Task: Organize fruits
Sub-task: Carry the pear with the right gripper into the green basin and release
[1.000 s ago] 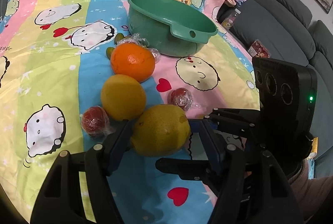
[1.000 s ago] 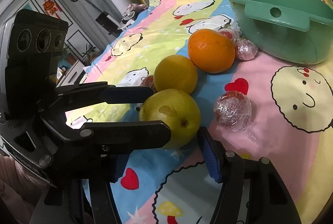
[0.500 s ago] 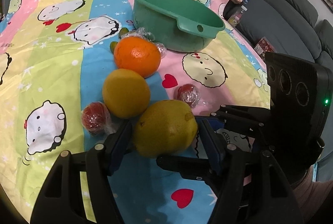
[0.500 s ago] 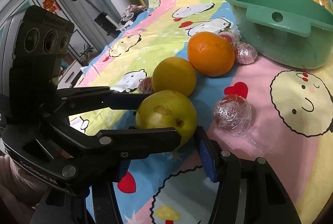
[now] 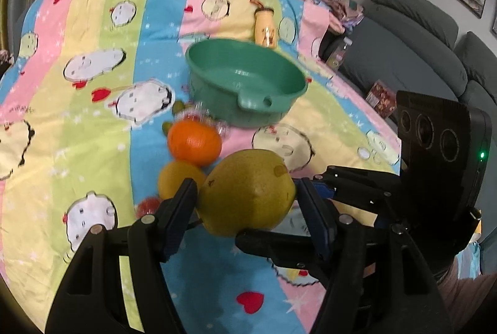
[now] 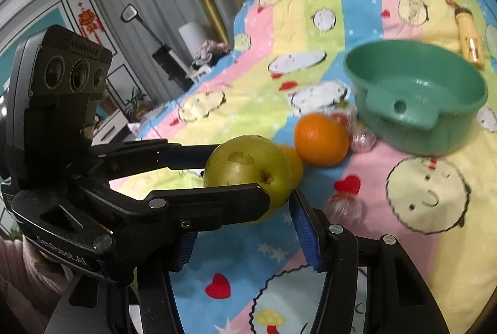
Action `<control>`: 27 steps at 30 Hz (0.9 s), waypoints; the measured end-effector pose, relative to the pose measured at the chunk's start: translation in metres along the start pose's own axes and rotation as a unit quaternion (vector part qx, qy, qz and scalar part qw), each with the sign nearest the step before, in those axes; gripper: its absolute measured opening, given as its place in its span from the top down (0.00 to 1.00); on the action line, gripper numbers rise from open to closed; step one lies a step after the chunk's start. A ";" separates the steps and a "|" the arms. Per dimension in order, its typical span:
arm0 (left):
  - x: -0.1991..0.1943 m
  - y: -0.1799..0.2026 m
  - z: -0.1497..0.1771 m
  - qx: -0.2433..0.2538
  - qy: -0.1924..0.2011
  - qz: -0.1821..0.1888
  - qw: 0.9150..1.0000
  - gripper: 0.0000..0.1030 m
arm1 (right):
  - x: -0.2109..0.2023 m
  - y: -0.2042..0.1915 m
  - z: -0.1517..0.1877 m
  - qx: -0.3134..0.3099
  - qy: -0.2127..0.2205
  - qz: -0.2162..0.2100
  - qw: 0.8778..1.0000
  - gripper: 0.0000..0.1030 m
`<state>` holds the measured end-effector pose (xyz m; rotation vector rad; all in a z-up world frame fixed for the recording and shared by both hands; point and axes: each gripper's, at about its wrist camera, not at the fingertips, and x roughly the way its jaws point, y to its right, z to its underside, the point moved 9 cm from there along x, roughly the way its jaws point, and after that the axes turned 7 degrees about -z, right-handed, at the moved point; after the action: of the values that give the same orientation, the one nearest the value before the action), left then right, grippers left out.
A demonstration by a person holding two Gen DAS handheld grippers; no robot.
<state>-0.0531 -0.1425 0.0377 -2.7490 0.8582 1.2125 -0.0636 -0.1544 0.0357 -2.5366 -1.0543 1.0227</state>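
**A:** What are your tools doing?

**B:** I am holding the big yellow-green pear point(image 5: 245, 178) with both of them. My left tool point(image 5: 248, 199) is squeezing it from the two sides, about half wide. My right tool point(image 6: 245, 237) is coming in from the other side. Its jaws have just been closing, with the pear between them. One blue pad point(image 6: 306, 228) is touching the bottom edge of the pear. The other pad is hiding behind the left tool's finger.

**A:** Where is the pear?

**B:** It is hanging in the air, a little above the cartoon cloth point(image 5: 93, 147) on the counter. It is not touching the cloth.

**A:** What is lying near it?

**B:** A yellow lemon point(image 5: 174, 181) is sitting just behind it, and an orange point(image 5: 194, 143) is touching the lemon. Small red fruits in clear wrap point(image 6: 344, 206) are lying on the cloth beside them.

**A:** And the bowl?

**B:** The green basin point(image 5: 223, 107) is standing past the orange, right side up. I am seeing nothing in it. A small yellow bottle point(image 5: 265, 29) is standing behind it.
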 end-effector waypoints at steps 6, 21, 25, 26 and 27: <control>-0.008 0.009 -0.048 0.020 0.035 0.005 0.999 0.36 | -0.021 0.004 -0.045 -0.022 0.046 0.016 0.999 0.44; 0.090 0.024 -0.123 0.017 -0.011 0.083 0.996 0.35 | -0.036 0.112 -0.098 0.027 0.098 0.066 0.993 0.44; 0.116 0.025 -0.118 -0.007 -0.055 0.098 0.994 0.35 | -0.028 0.136 -0.091 0.062 0.082 0.075 0.992 0.44; 0.122 0.024 -0.115 -0.012 -0.066 0.099 0.993 0.35 | -0.025 0.138 -0.089 0.071 0.074 0.077 0.992 0.44; 0.125 0.023 -0.112 -0.014 -0.073 0.100 0.992 0.36 | -0.022 0.140 -0.086 0.076 0.064 0.082 0.992 0.44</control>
<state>0.0805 -0.2474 0.0346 -2.6067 1.1286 1.4468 0.0594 -0.2651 0.0504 -2.5568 -0.7170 0.9266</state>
